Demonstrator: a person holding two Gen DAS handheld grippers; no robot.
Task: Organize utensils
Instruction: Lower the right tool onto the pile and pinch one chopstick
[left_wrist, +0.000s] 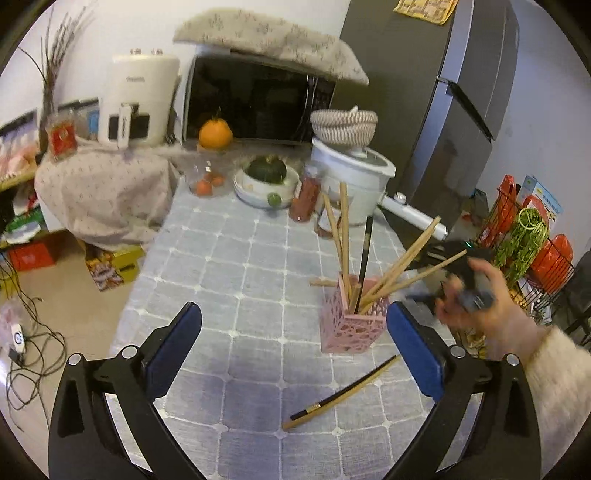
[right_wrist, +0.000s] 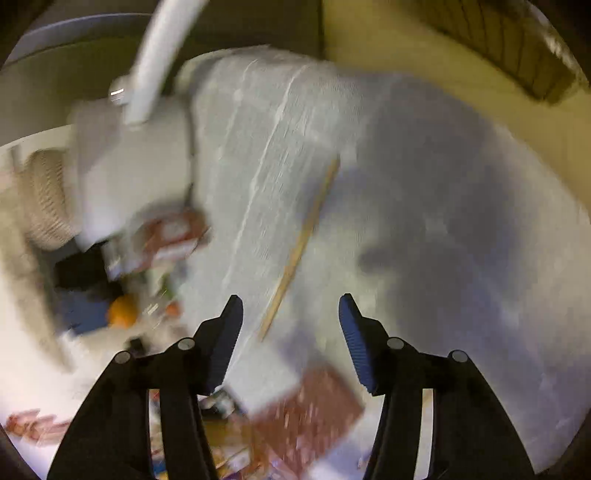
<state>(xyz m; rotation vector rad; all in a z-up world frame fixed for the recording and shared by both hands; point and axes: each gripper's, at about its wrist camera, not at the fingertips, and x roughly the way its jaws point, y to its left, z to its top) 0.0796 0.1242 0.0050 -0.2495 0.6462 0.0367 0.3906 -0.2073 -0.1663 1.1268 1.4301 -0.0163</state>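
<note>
Lower left to lower right, the left gripper (left_wrist: 293, 347) tilts down over the counter (left_wrist: 236, 266), jaws spread wide and empty. The pink holder (left_wrist: 349, 325) with chopsticks (left_wrist: 343, 236) stands centre-right; a loose pair (left_wrist: 341, 393) lies below. The right gripper (right_wrist: 291, 343), jaws apart, empty, views a blurred scene.

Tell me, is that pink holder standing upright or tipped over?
Upright. The pink holder stands on its base on the tablecloth, with chopsticks poking up out of its open top. Two more chopsticks lie flat beside it.
</note>
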